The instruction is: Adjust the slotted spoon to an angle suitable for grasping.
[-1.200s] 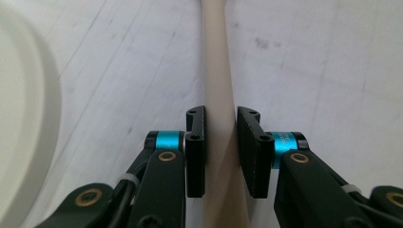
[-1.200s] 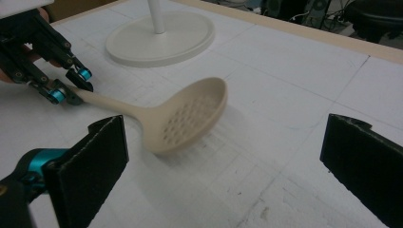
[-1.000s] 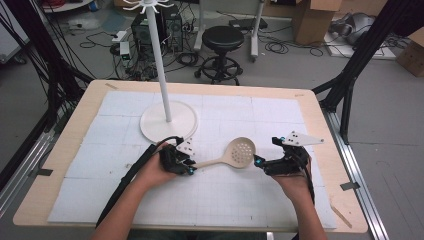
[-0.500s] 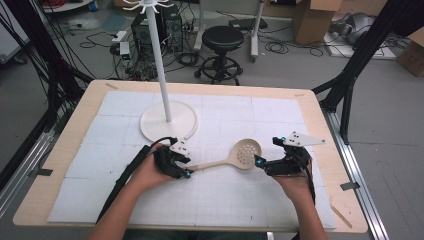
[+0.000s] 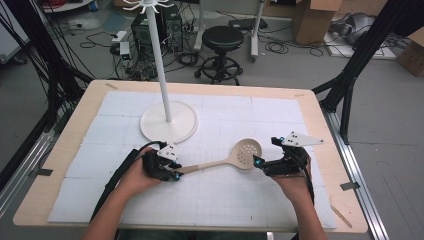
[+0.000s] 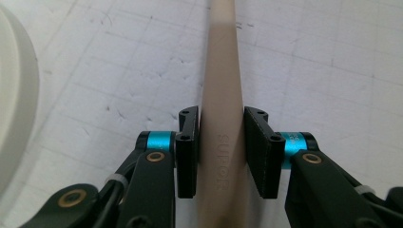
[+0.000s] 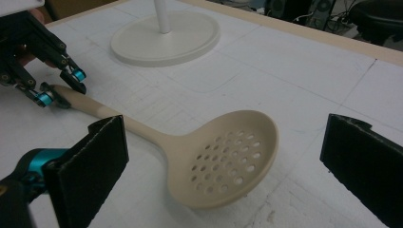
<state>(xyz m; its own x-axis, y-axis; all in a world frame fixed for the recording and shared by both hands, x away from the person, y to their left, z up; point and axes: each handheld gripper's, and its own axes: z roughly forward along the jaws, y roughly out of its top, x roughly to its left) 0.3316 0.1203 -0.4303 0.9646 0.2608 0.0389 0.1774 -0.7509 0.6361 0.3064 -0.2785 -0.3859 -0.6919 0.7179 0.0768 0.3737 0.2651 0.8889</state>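
A beige slotted spoon (image 5: 246,153) lies across the white mat, with its bowl to the right and its handle to the left. My left gripper (image 5: 176,172) is shut on the handle's end; in the left gripper view its pads (image 6: 187,152) press both sides of the handle (image 6: 221,71). My right gripper (image 5: 265,151) is open at the bowl's right side. In the right gripper view its wide-apart pads (image 7: 95,161) flank the perforated bowl (image 7: 237,137) without touching it, and the left gripper (image 7: 59,85) is at the far end of the handle.
A white stand with a round base (image 5: 168,122) and a tall pole (image 5: 159,60) with hooks at the top rises behind the left gripper. Its base (image 7: 166,38) lies beyond the spoon. The mat (image 5: 225,200) covers a wooden table (image 5: 320,115). A stool and cables are on the floor behind.
The left gripper has shifted slightly toward the near left on the handle, and the spoon's bowl has edged a little toward the right gripper. The right gripper has stayed in place.
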